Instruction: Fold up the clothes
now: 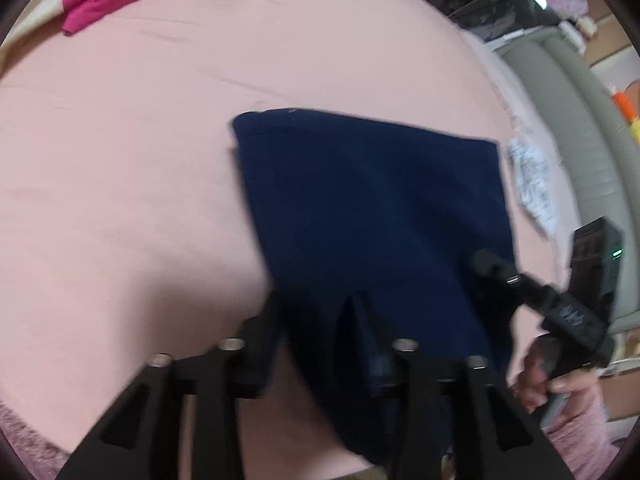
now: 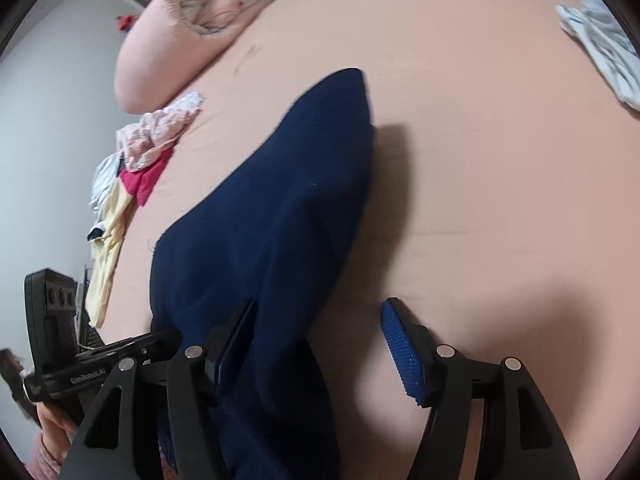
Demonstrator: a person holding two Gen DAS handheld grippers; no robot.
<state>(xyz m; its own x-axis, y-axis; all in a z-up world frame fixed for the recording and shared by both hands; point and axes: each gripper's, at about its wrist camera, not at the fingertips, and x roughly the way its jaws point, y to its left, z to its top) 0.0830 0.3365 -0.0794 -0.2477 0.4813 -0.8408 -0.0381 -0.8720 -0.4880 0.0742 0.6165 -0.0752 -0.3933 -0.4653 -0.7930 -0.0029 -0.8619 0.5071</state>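
A dark blue cloth [image 1: 372, 208] lies in the middle of a big pink bed sheet [image 1: 120, 160]. Its far part is flat on the sheet, with a straight far edge and two neat corners. Its near part is lifted up toward both cameras.

The left gripper [image 1: 320, 304] has its two fingers close together, and the near edge of the blue cloth is bunched up between them, so it looks pinched tight. The picture there is blurry. The right gripper [image 2: 320, 320] has its fingers wide apart. The blue bumpy pad [image 2: 402, 354] of one finger is bare, with only pink sheet in front of it. The blue cloth hangs over the other finger [image 2: 232, 336]; I cannot tell if the cloth is caught on it.

There is lots of bare sheet on every side of the cloth. A pile of clothes [image 2: 136, 152], pink, red, yellow and gray, sits at the far left edge of the bed, well apart from the cloth. A rolled pink blanket [image 2: 180, 36] is beyond that pile. A white printed cloth [image 2: 604, 48] lies near the right edge of the bed. A gray padded edge [image 1: 580, 128] runs beside the bed in the left view.
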